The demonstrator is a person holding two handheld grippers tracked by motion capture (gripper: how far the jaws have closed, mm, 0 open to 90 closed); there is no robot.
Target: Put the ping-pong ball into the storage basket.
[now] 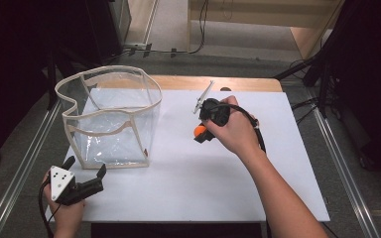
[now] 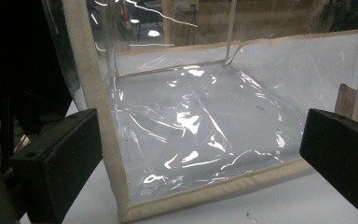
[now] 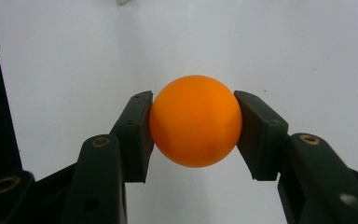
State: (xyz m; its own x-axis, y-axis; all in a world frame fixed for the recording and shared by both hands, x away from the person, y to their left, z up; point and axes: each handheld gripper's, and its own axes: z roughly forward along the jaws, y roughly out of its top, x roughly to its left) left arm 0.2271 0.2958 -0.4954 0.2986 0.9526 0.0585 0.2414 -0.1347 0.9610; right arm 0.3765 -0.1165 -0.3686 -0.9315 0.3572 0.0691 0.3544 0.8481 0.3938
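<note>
In the high view, the right gripper (image 1: 200,133) sat near the middle of the white table (image 1: 218,188), its fingers closed on a small orange ball (image 1: 198,130). The clear bag (image 1: 110,119), an open-topped box of soft transparent film with cream fabric piping, stood at the ball's nine o'clock, well apart from it. The left gripper (image 1: 85,168) rested at the bag's six o'clock, near its bottom edge, fingers spread and holding nothing. A metal clip lay at the right hand's twelve o'clock.

In the left gripper view, two blunt black fingers (image 2: 56,163) stood wide apart, framing the bag's padded lower seam and its crinkled, glossy floor, which looked empty.

In the right gripper view, the ball (image 3: 195,120), smooth, matte and round, was pinched at its widest girth between two flat black pads, just above the table.

I judged the pick done and the carry in hand. Next, the ball would need lifting over the piped rim and releasing inside, while the left gripper steadied the floppy wall.
</note>
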